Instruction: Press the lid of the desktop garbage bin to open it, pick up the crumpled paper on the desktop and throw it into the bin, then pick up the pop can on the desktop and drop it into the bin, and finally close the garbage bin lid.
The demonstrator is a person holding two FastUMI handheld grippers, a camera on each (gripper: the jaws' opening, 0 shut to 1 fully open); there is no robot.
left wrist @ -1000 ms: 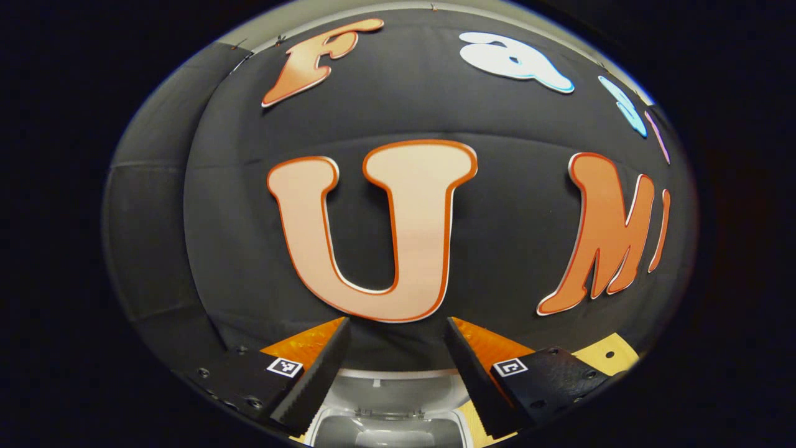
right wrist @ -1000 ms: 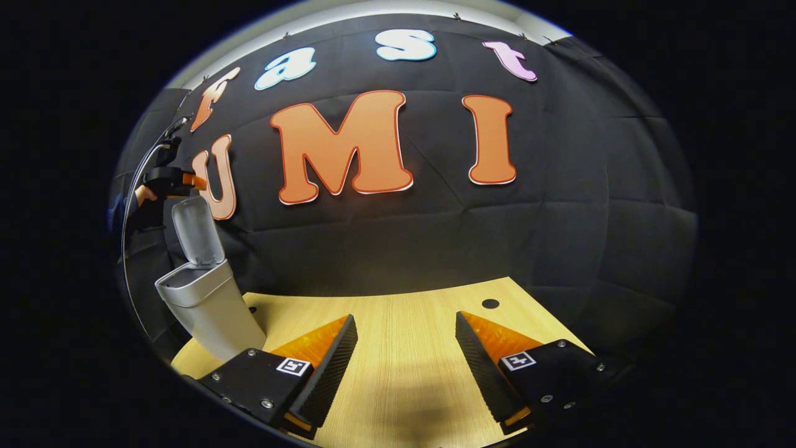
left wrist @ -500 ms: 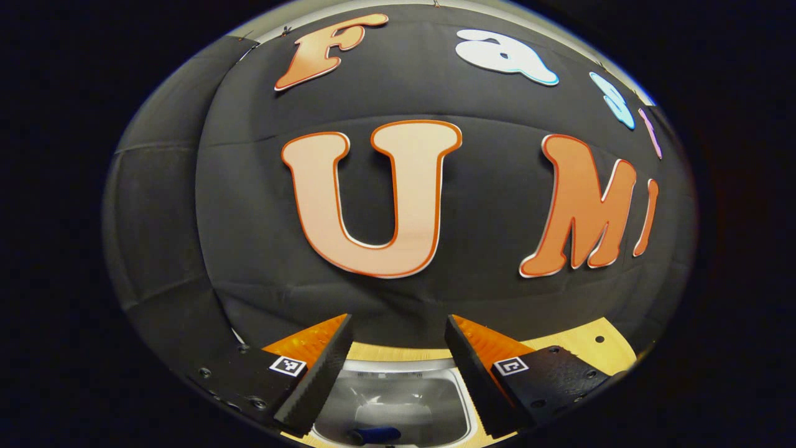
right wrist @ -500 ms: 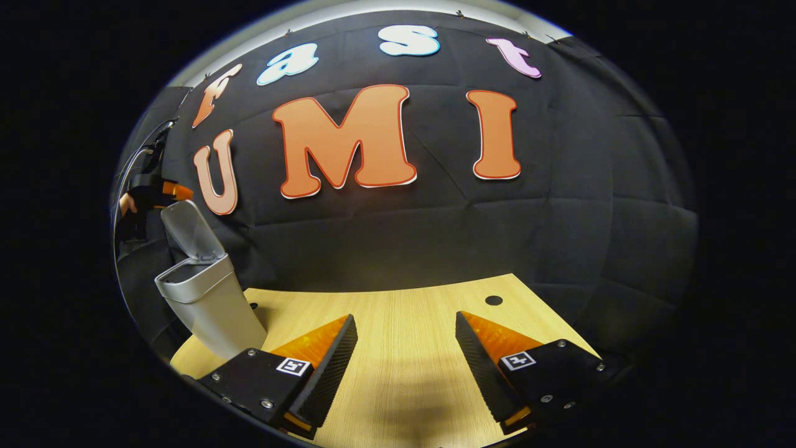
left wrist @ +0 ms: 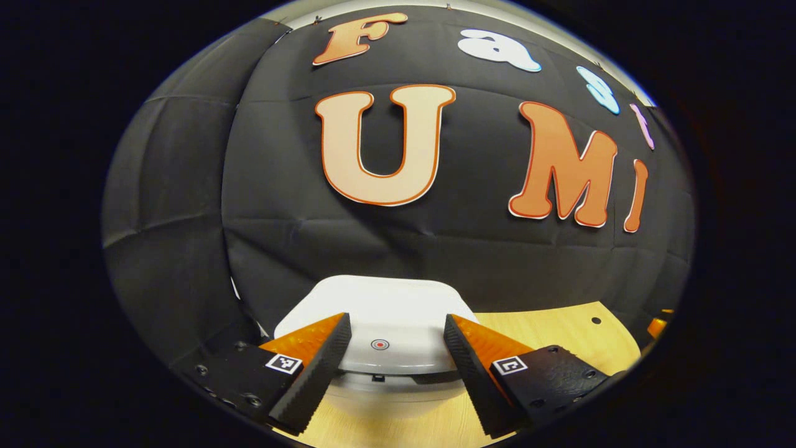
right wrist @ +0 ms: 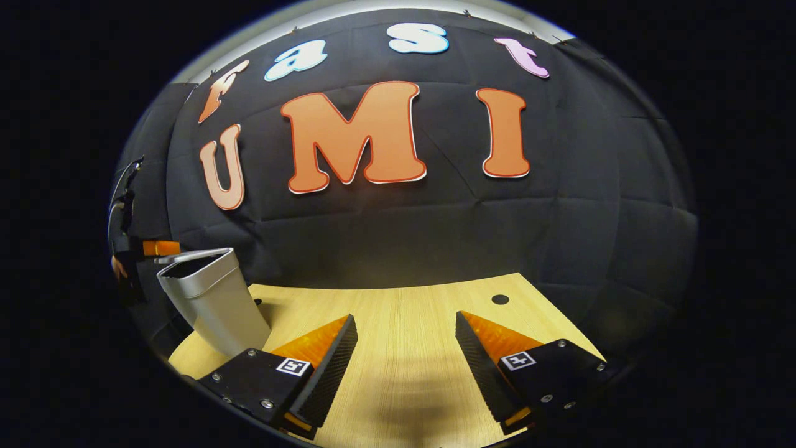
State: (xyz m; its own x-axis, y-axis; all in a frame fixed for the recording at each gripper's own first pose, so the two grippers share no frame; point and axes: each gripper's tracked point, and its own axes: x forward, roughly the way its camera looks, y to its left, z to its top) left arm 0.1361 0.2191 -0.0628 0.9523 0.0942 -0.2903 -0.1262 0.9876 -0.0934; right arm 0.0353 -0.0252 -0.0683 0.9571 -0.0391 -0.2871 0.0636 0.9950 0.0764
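Two sets of tongs we hold spread wide, gripping nothing: left tongs (left wrist: pixel 396 348) over white lid (left wrist: pixel 379 311) of bin (right wrist: pixel 211 298), lid down; right tongs (right wrist: pixel 404 354) above bare wooden surface (right wrist: pixel 404 311). Bin stands far left, near black cloth wall (right wrist: pixel 435 230).

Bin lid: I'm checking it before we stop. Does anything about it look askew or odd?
Nothing stands out. In the left gripper view the lid lies flat on the bin, between the open left claw's fingers, a thin seam under its front edge. The right gripper view shows it level across the bin's top, upright on the table.
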